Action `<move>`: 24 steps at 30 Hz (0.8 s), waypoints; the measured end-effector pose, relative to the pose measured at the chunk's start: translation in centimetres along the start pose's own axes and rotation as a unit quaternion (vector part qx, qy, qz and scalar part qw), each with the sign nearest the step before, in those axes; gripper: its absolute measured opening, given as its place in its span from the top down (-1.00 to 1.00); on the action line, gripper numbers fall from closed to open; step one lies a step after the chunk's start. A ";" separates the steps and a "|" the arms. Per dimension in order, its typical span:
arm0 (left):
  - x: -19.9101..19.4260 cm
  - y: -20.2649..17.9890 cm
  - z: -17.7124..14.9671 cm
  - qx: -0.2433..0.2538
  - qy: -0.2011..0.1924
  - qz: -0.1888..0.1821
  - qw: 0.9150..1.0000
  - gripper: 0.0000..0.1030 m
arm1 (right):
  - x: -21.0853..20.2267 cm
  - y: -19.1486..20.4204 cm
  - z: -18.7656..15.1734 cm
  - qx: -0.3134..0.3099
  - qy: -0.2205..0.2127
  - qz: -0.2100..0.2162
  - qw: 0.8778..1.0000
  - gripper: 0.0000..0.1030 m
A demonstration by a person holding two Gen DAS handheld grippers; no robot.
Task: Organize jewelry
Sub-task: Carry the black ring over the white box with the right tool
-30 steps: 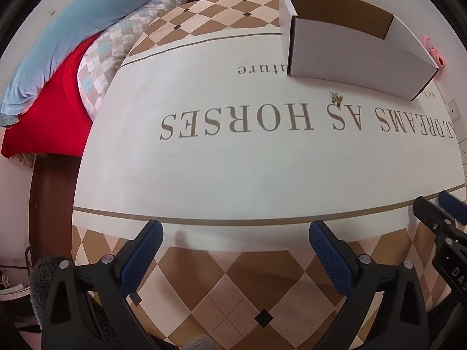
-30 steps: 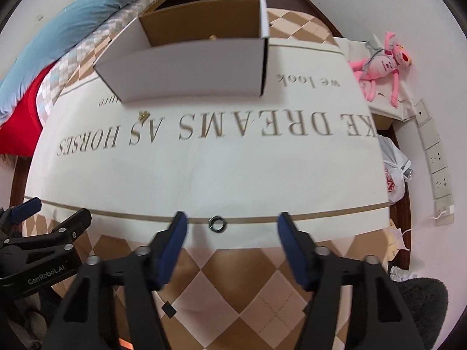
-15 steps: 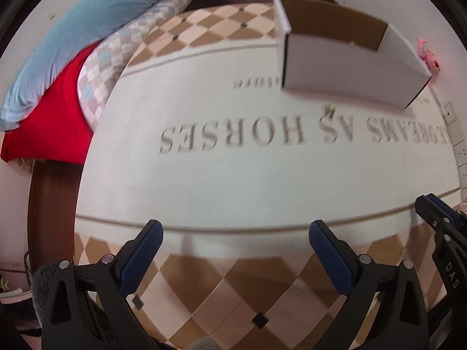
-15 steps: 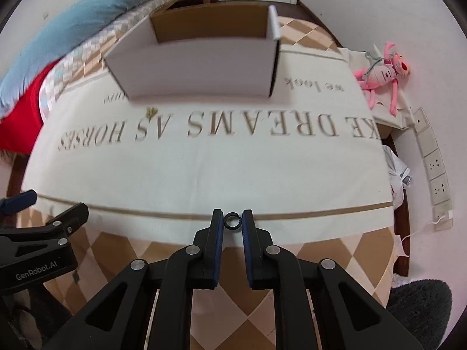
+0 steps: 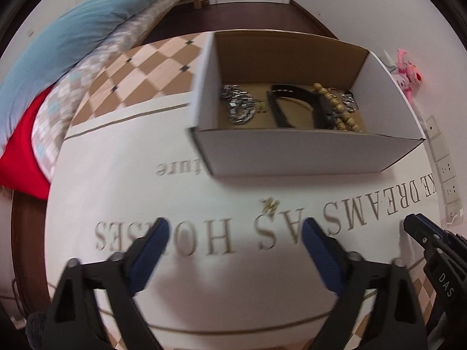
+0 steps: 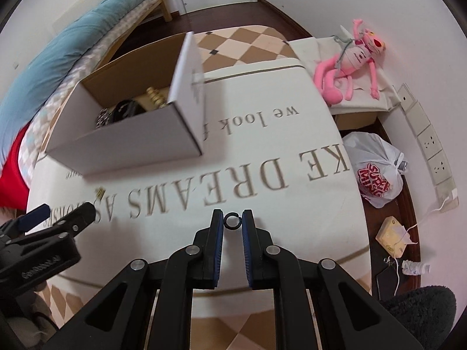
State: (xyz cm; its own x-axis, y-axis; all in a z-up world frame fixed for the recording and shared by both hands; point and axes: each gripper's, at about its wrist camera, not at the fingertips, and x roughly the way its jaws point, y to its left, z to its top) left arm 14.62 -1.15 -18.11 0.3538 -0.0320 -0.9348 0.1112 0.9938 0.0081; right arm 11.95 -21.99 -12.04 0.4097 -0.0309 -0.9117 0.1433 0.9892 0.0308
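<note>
My right gripper (image 6: 232, 222) is shut on a small dark ring (image 6: 232, 222) and holds it above the cream tablecloth. A white cardboard box (image 5: 306, 157) stands ahead of my left gripper; it shows at upper left in the right wrist view (image 6: 125, 143). Inside lie a silver chain (image 5: 239, 106), a black strap (image 5: 294, 105) and a wooden bead bracelet (image 5: 338, 108). A small gold trinket (image 5: 270, 204) lies on the cloth in front of the box. My left gripper (image 5: 235, 233) is open and empty, above the printed letters.
The tablecloth (image 6: 292, 204) with large lettering covers the table. A bed with a blue quilt (image 5: 73, 35) and red cover (image 5: 26, 145) is at left. A pink plush toy (image 6: 350, 61), a plastic bag (image 6: 376, 169) and wall sockets (image 6: 432, 145) are at right.
My right gripper closed on the ring and lifted it off the cloth. Both grippers rose and moved toward the box, so its contents show.
</note>
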 end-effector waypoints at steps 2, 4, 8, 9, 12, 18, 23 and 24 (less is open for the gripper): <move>0.5 -0.5 0.2 0.007 0.002 -0.001 1.000 -0.52 | 0.4 -0.4 0.3 0.005 0.001 0.000 1.000 0.74; 0.9 -1.0 0.2 0.013 0.002 -0.004 1.000 -0.28 | 0.9 -0.7 0.5 0.009 0.002 -0.001 1.000 0.74; 1.3 -1.5 0.4 0.018 -0.001 -0.006 1.000 -0.11 | 1.2 -1.1 0.8 0.014 0.001 -0.001 1.000 0.74; 1.3 -1.5 0.5 0.019 -0.001 -0.007 1.000 -0.10 | 1.3 -1.2 0.9 0.015 0.001 -0.001 1.000 0.74; 1.4 -1.6 0.8 0.020 -0.005 -0.014 1.000 0.14 | 1.3 -1.3 1.1 0.017 0.001 -0.001 1.000 0.74; 1.4 -1.8 1.1 0.024 -0.009 -0.026 0.999 0.62 | 1.3 -1.4 1.1 0.018 0.001 -0.001 1.000 0.74; 1.0 -2.3 0.5 0.031 -0.011 -0.025 0.999 0.79 | 1.3 -1.5 1.0 0.021 0.002 -0.001 1.000 0.74; 1.0 -2.1 0.3 0.029 -0.009 -0.027 0.999 0.79 | 1.3 -1.5 1.0 0.021 0.002 -0.001 1.000 0.74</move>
State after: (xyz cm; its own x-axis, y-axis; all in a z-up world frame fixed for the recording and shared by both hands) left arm 15.07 -3.26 -18.97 0.3631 -0.0886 -0.9275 0.1844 0.9826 -0.0216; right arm 13.16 -23.63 -12.81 0.4054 -0.0314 -0.9136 0.1822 0.9821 0.0471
